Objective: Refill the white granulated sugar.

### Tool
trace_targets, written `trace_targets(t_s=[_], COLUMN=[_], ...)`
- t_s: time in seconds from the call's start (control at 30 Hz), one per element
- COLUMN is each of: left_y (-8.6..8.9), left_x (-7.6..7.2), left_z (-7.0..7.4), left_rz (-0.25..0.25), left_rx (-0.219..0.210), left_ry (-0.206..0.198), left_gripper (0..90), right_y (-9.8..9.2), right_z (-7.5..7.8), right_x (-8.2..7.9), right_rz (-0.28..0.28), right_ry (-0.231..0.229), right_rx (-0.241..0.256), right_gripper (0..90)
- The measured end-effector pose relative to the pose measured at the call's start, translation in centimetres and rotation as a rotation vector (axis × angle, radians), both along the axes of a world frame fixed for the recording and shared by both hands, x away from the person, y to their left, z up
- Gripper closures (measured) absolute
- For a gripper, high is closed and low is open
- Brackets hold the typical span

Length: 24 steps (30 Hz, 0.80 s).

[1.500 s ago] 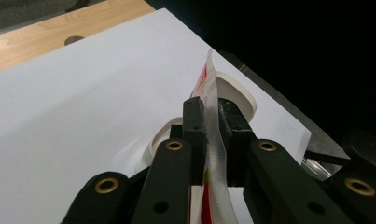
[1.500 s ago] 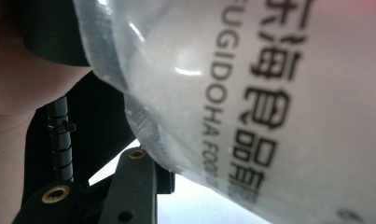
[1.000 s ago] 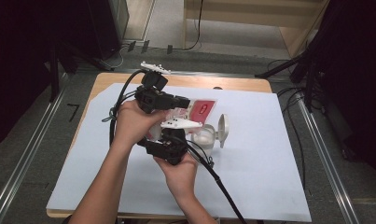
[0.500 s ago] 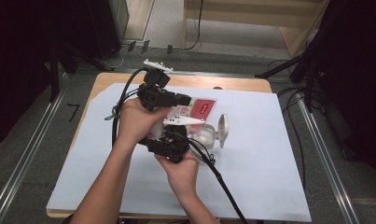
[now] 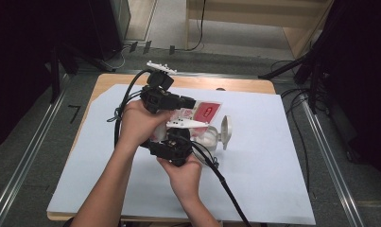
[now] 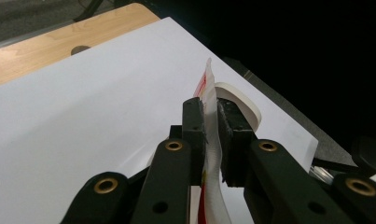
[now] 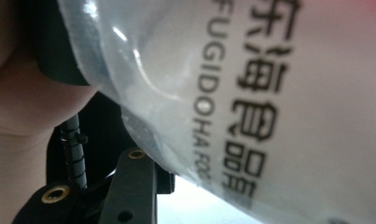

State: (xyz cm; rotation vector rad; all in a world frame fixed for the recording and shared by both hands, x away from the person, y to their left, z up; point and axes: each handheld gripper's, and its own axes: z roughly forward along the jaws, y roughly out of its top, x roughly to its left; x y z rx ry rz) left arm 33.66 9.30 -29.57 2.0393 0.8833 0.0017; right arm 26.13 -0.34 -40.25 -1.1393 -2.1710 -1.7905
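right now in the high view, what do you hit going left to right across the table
cable loop → left gripper → red packet → white lid → bare white sheet

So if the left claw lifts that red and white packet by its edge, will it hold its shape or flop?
Probably flop. The packet is thin film, already curving between the left claw jaws. It looks light, so lifting should be easy. Its glossy plastic may be slippery, so a grip on the seam edge might creep.
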Motion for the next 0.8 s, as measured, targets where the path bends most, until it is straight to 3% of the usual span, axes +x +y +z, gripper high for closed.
trace_targets(t_s=[0.17, 0.37, 0.8], left_y=[-0.31, -0.49, 0.39], left_x=[-0.28, -0.32, -0.86], left_z=[0.18, 0.09, 0.1], left_rz=[-0.015, -0.028, -0.034], left_rx=[-0.02, -0.004, -0.002], left_ry=[0.004, 0.005, 0.005], left_gripper=[83.4, 83.5, 85.3], right_y=[-0.21, -0.41, 0.08], right_z=[0.13, 0.14, -0.14], right_x=[-0.26, -0.54, -0.97], right_rz=[-0.008, -0.002, -0.004], right_ry=[0.001, 0.009, -0.04], right_rx=[0.011, 0.028, -0.014], right_gripper=[63.1, 62.2, 63.4])
